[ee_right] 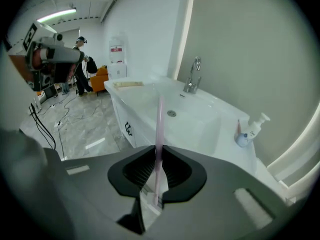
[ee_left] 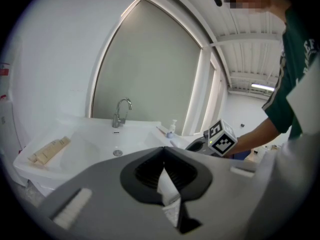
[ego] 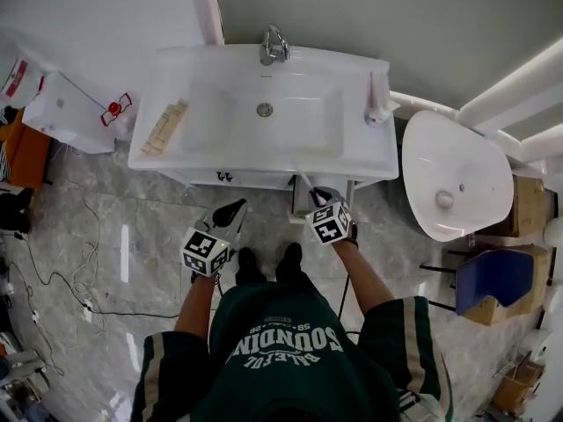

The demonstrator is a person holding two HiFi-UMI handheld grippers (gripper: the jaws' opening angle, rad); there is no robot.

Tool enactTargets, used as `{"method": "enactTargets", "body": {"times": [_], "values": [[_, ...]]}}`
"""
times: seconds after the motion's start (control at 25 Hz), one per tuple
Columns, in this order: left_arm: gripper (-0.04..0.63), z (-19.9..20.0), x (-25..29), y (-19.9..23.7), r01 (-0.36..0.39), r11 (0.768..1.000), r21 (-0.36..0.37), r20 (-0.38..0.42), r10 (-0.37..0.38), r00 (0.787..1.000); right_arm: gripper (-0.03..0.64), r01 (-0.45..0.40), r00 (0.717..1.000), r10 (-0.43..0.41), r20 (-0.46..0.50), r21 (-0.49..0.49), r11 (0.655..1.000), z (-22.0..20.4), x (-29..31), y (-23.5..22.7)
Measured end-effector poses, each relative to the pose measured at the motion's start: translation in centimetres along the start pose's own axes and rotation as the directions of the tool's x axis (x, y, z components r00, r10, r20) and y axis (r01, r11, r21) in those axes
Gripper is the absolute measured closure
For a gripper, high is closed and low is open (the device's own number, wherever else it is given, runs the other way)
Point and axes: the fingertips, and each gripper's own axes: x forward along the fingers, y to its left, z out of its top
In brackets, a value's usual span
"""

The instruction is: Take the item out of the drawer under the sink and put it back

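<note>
A thin pink stick point(ee_right: 159, 129) stands upright between the jaws of my right gripper point(ee_right: 159, 153), which is shut on it. In the head view the same stick point(ego: 304, 183) pokes up from the right gripper point(ego: 317, 197), close to the front of the white vanity point(ego: 264, 176) below the sink point(ego: 299, 117). The drawer front with its dark handle point(ego: 224, 176) lies to the left of it. I cannot tell whether a drawer stands open. My left gripper point(ego: 234, 209) hangs in front of the vanity, its jaws point(ee_left: 163, 151) together with nothing between them.
On the sink top are a faucet point(ego: 274, 45), a soap bottle point(ego: 378, 105) at the right and a wooden piece point(ego: 165, 127) at the left. A second white basin point(ego: 453, 176) and a blue chair point(ego: 493, 275) are to the right. Cables point(ego: 62, 271) trail over the floor at the left.
</note>
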Motion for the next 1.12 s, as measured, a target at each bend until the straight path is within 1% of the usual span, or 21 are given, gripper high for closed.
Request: {"method": "enactTargets", "body": {"times": [0.2,0.36,0.52,0.68,0.72,0.8,1.12], "values": [[0.545,2.1,-0.3,0.6,-0.013,1.000,0.028,0.038,0.012,0.999,0.569,0.038,0.990,-0.045,0.133,0.057,0.998,4.2,-3.8,-2.0],[0.545,4.6,-0.2,1.7,-0.030,0.998,0.063,0.076,0.026,0.997,0.569,0.070,0.966,-0.090,0.244,0.089,0.994,8.1,-7.0,-4.0],[0.545,7.0,-0.1,2.2,-0.039,0.995,0.094,0.109,0.028,0.994,0.569,0.103,0.927,-0.132,0.352,0.101,0.990,12.3,-11.0,-5.5],[0.545,8.5,-0.2,2.5,-0.046,0.992,0.117,0.127,0.031,0.991,0.569,0.118,0.878,-0.159,0.452,0.119,0.986,15.4,-14.5,-6.2],[0.545,8.6,-0.2,2.5,-0.047,0.992,0.121,0.127,0.031,0.991,0.569,0.122,0.869,-0.163,0.466,0.117,0.986,15.9,-15.1,-6.2],[0.545,8.8,-0.3,2.5,-0.047,0.991,0.126,0.128,0.031,0.991,0.569,0.133,0.863,-0.168,0.477,0.105,0.985,16.2,-15.7,-6.2],[0.545,8.4,-0.1,2.2,-0.044,0.991,0.124,0.124,0.029,0.992,0.569,0.123,0.874,-0.165,0.457,0.120,0.985,14.8,-15.1,-6.2]]}}
